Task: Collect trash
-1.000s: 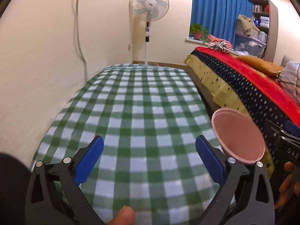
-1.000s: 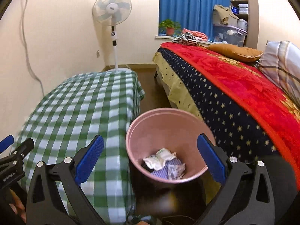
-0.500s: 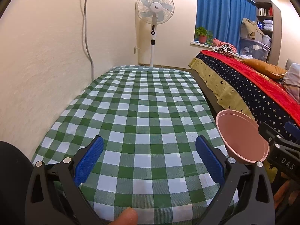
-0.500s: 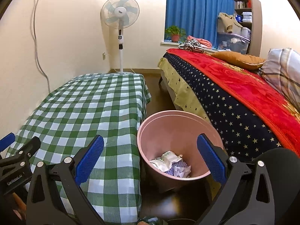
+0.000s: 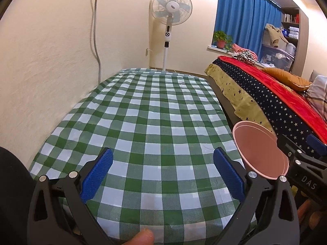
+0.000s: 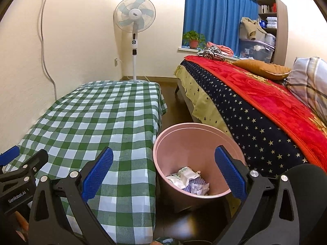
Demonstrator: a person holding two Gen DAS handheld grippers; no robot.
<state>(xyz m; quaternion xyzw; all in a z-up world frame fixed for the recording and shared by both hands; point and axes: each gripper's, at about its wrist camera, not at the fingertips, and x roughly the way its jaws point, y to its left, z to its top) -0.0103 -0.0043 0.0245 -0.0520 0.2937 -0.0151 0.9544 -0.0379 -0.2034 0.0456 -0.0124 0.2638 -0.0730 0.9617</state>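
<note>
Both grippers, left [image 5: 162, 175] and right [image 6: 163, 175], had drawn back from a second earlier, jaws spread and empty. The trash [image 6: 189, 180] lay inside the pink bin [image 6: 161, 145] beside the checked table [image 6: 98, 110]; you looked finished.

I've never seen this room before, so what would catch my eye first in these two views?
The green-checked cloth covering the table along the left wall fills both views. Right of it, on the floor against the bed, stands a pink bin with crumpled paper trash at its bottom. Both the left gripper and right gripper are open and hold nothing.
</note>
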